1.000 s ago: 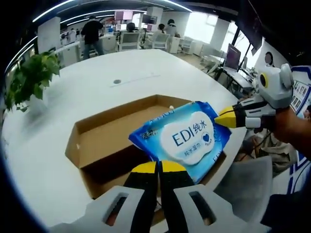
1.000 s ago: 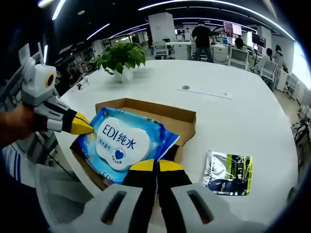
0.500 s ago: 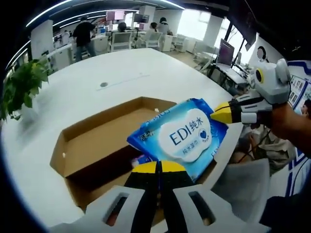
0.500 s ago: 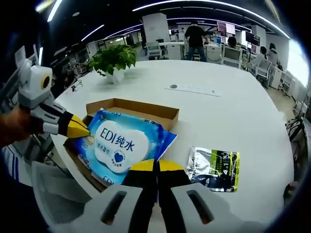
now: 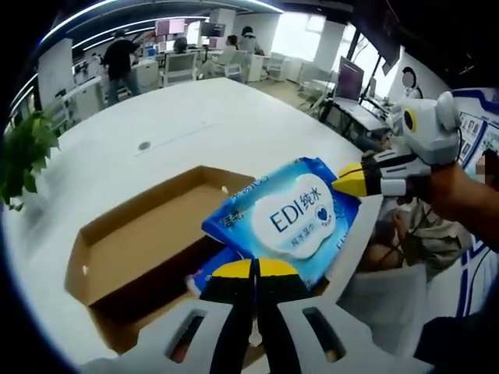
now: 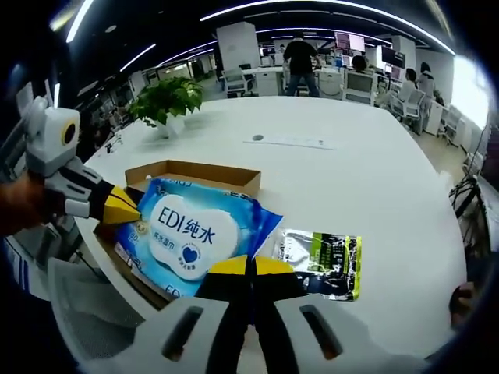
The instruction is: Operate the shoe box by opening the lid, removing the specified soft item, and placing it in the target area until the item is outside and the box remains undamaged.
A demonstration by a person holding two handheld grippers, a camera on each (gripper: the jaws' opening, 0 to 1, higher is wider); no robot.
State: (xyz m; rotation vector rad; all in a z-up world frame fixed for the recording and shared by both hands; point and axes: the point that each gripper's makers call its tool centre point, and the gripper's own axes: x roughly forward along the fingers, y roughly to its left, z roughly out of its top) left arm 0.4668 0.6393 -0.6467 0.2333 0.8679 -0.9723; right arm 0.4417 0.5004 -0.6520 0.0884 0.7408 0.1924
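Both the left gripper (image 5: 251,269) and right gripper (image 6: 251,266) clamp the wet-wipes pack (image 6: 191,234) above the open shoe box (image 5: 136,241). Uneven pulling risks tearing the soft pack or dropping it back inside.

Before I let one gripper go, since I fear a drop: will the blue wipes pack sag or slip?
The blue wipes pack looks soft, so it may droop. Its glossy film could slip. Left gripper and right gripper pinch opposite edges.

I see a large white table (image 6: 374,179) carrying an open cardboard shoe box (image 5: 125,241) near its edge, a green-and-black foil pouch (image 6: 320,253) lying flat beside the box, and a potted plant (image 6: 168,101) standing farther back
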